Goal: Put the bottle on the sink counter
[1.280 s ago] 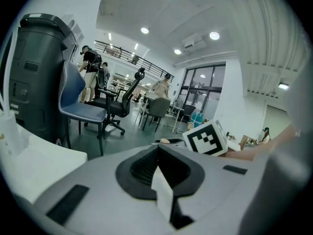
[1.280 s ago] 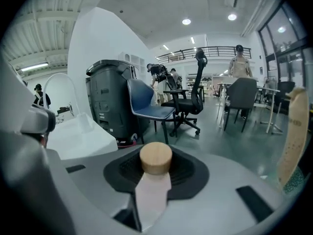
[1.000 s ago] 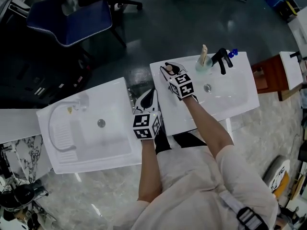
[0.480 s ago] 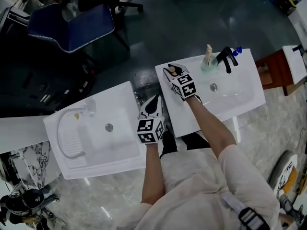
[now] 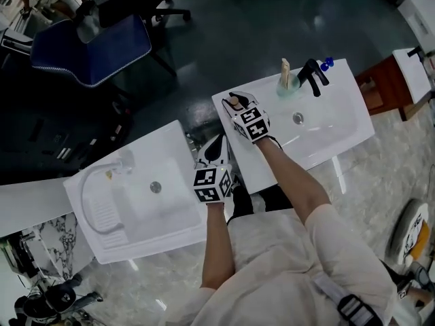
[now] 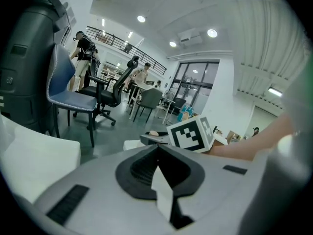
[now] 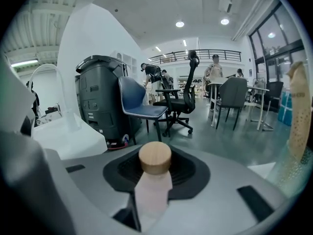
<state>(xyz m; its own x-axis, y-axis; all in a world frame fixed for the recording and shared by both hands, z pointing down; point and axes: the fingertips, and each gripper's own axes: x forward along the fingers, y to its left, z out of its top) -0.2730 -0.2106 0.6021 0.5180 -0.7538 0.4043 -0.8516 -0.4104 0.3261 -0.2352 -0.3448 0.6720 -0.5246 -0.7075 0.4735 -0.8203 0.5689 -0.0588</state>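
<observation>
At counter's 10 o'clock corner: bottle (image 7: 153, 187), upright, pale body, round wooden cap on top. Whether its base touches the surface, cannot tell.
Right gripper (image 5: 235, 104): jaws opening, one finger on each side of the bottle's body with pads against it. The cap stands above the fingers.
Left gripper (image 5: 216, 140): fingers pressed together, nothing between them. It sits in the gap between the two sinks, at 7 o'clock from the right gripper, apart from the bottle.
Counter (image 5: 253, 163): white, basin at centre, drain visible.
Faucet (image 5: 311, 75): black, at basin's 12 o'clock.
Cup (image 5: 286, 89): pale green, just beside faucet at its 9 o'clock, tan brush-like thing standing in it.
Left sink (image 5: 139, 217): white, separate unit, at 8 o'clock from counter.
Chair (image 5: 92, 41): blue seat, on dark floor at 10 o'clock, well apart.
</observation>
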